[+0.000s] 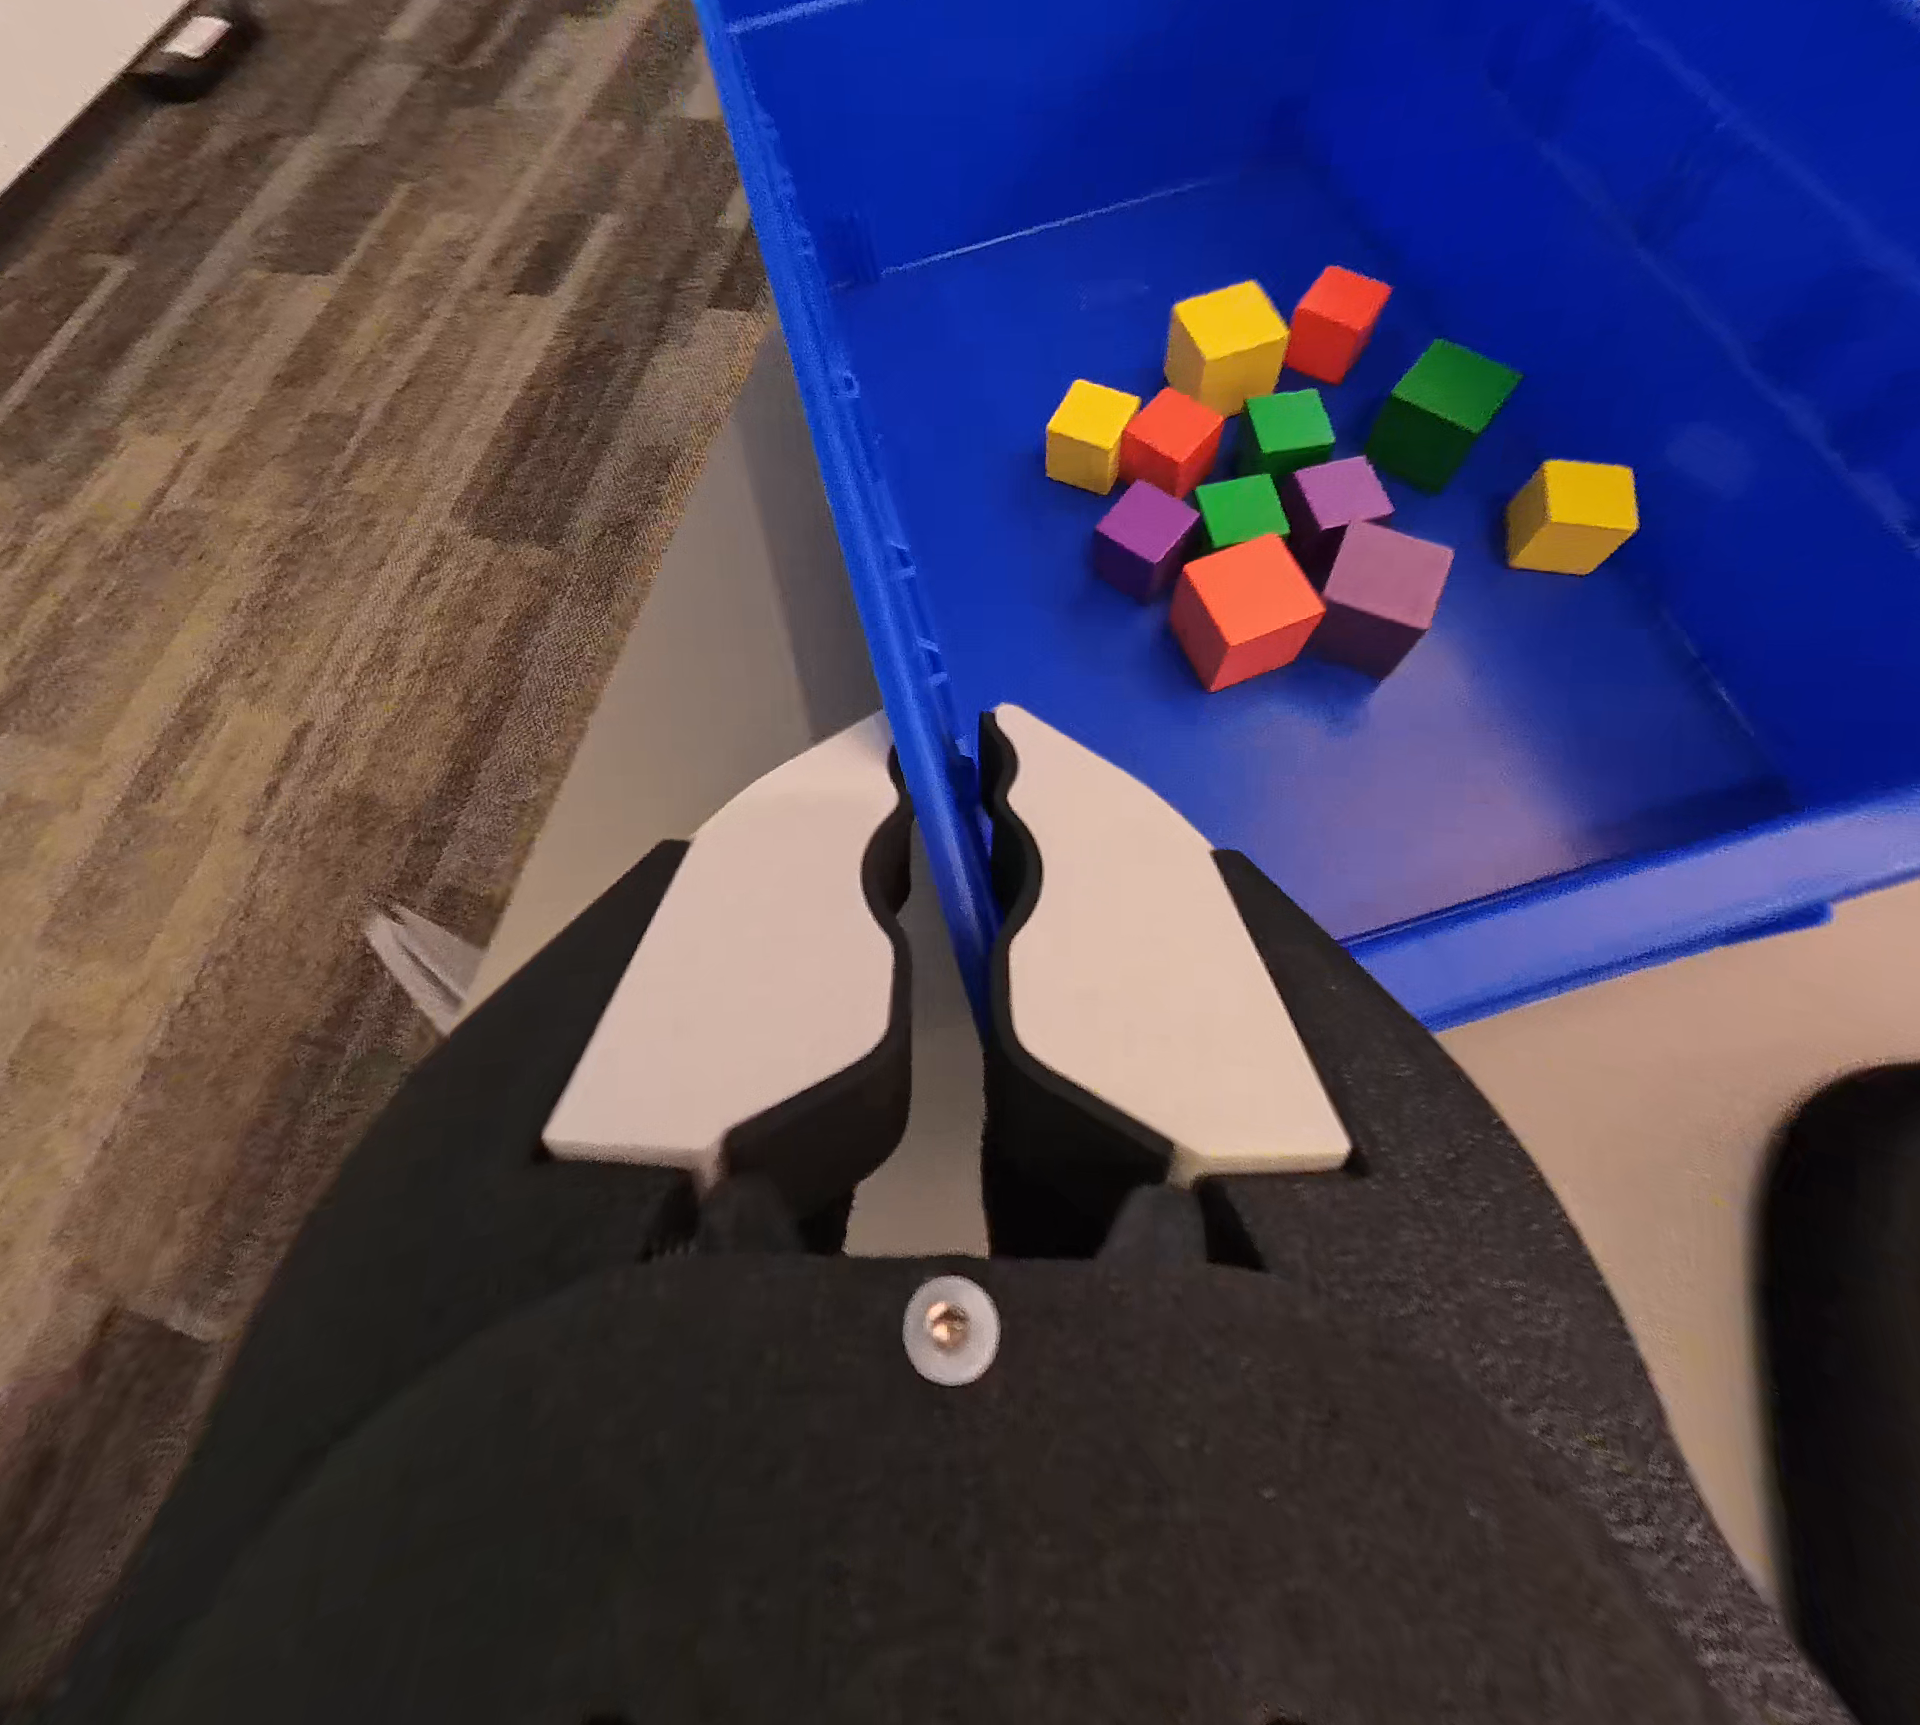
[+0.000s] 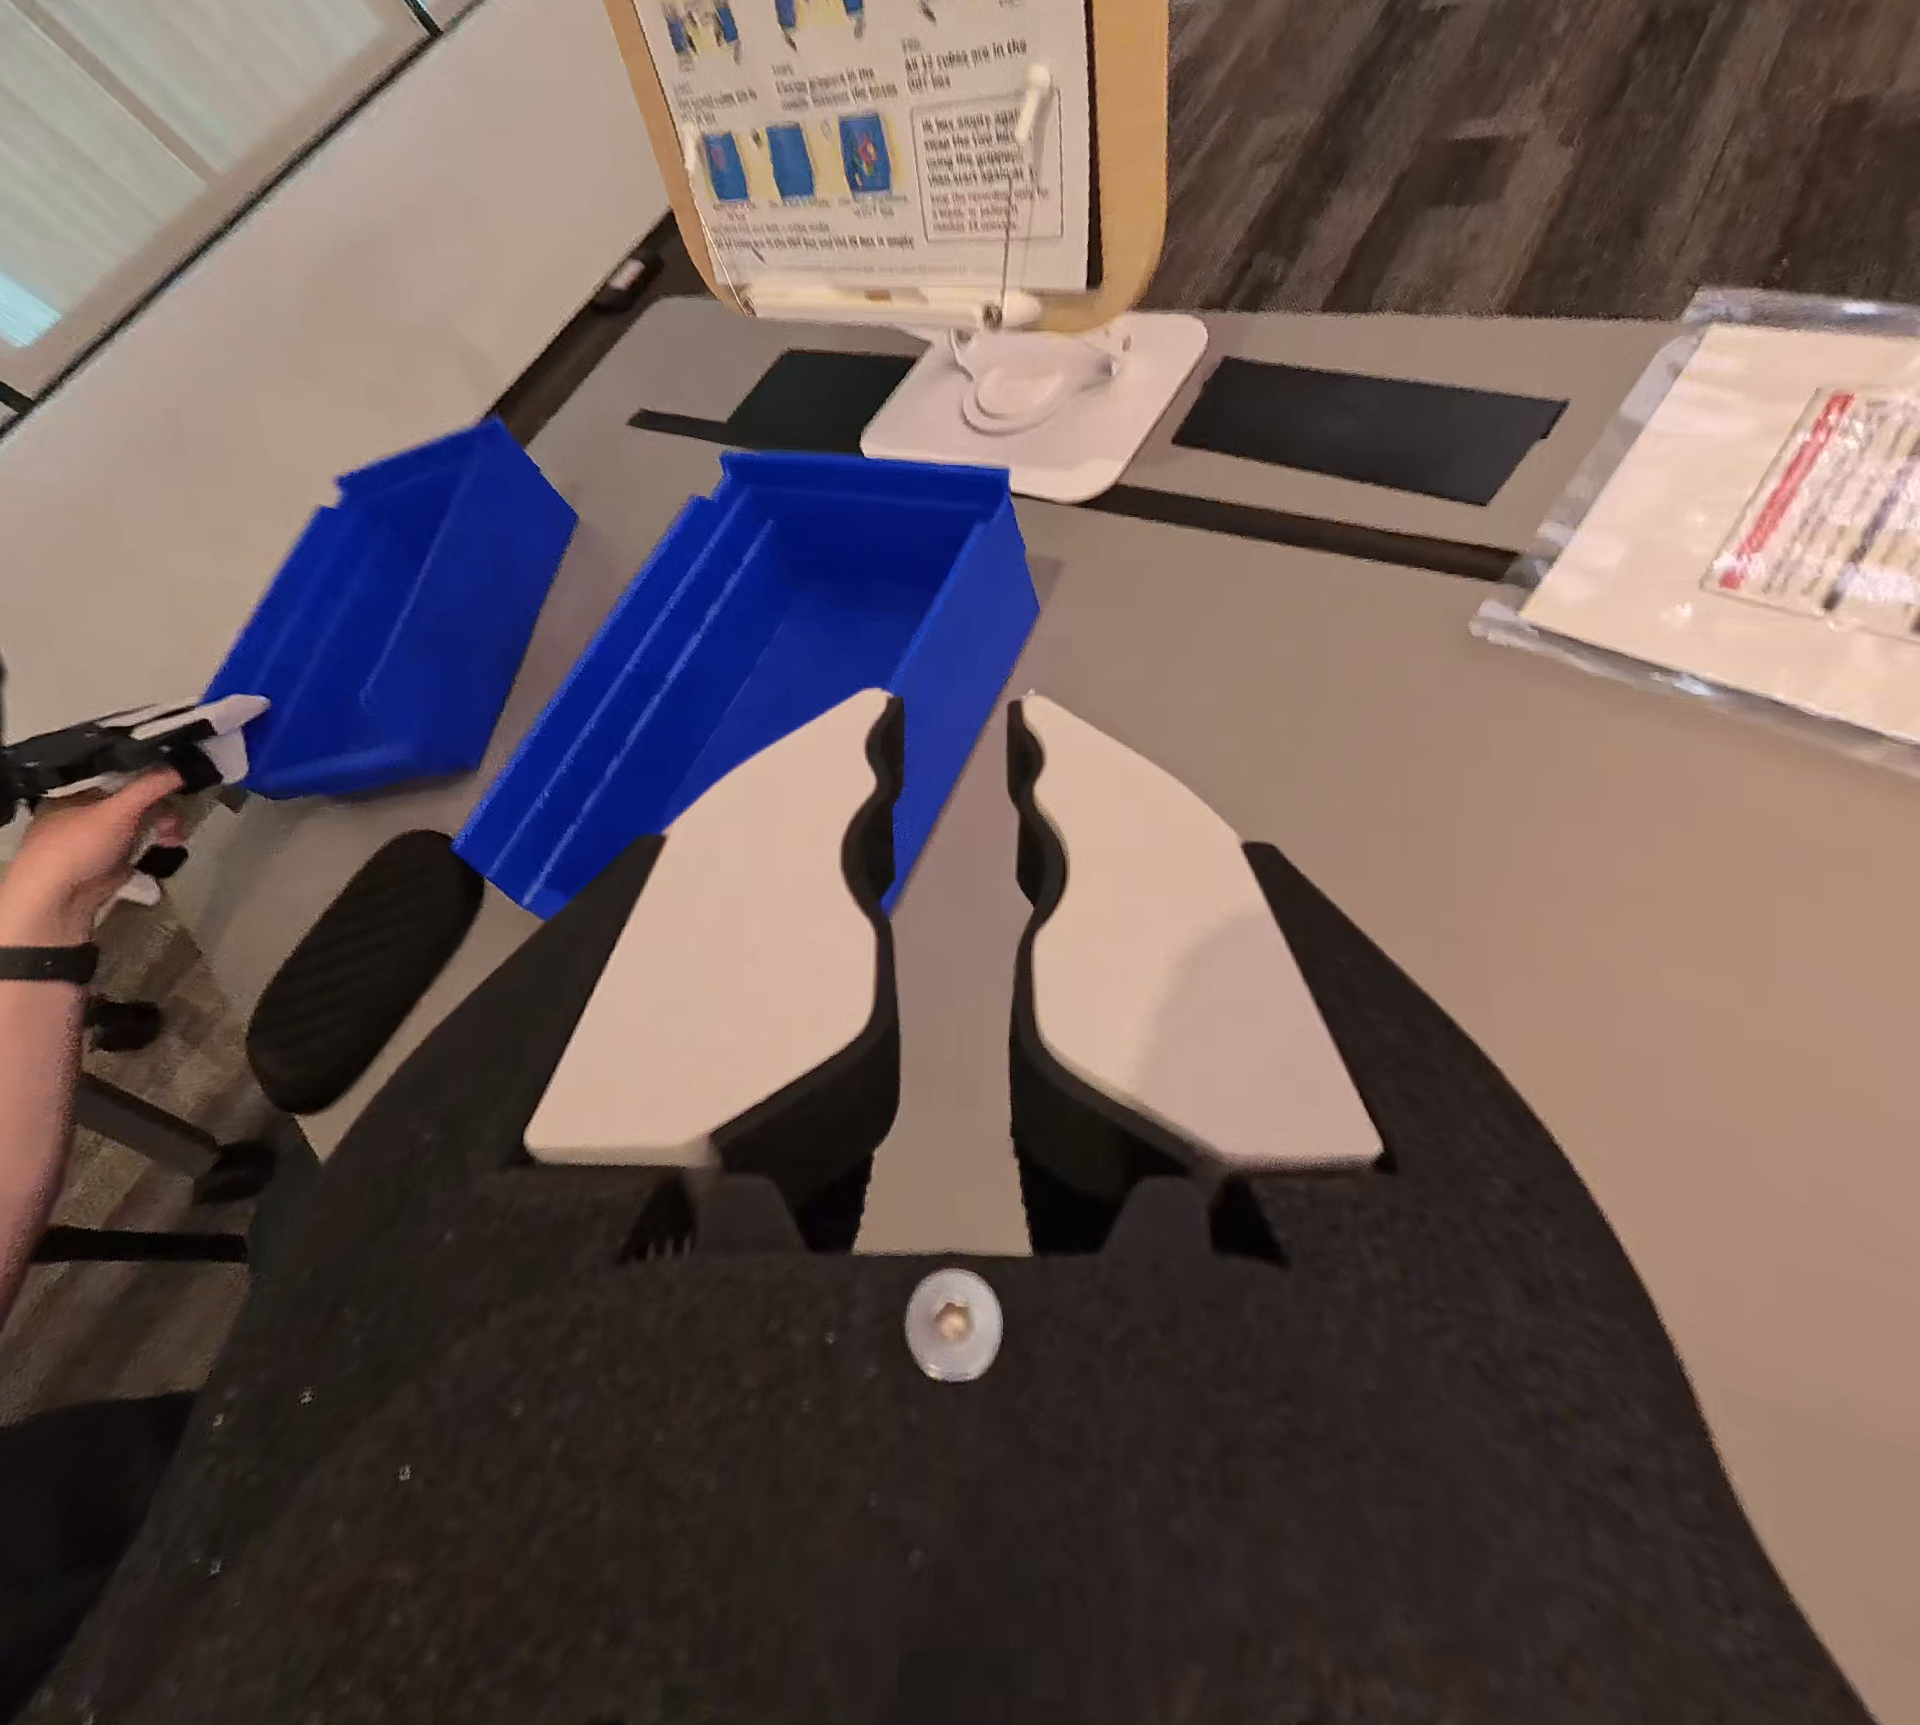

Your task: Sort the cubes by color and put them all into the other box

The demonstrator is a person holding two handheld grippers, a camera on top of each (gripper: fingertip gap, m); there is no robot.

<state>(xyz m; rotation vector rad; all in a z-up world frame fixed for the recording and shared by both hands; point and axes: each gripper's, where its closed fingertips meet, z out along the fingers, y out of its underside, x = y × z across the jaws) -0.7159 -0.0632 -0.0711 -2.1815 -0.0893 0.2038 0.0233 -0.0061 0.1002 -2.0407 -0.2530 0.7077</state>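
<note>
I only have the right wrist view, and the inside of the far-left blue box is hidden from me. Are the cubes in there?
Observer: Yes, the cubes lie in a mixed-colour cluster on the floor of that blue box.
Operator: What is the left gripper doing at its corner?
Observer: The left gripper is closed on the box's wall, one finger inside, one outside.
Operator: Any cube clear of the pile?
Observer: One yellow cube sits apart from the rest.

Blue box (image 1: 1558, 117) w/ cubes cut off at right edge; plastic sleeve (image 2: 1766, 532) cropped too.
</note>
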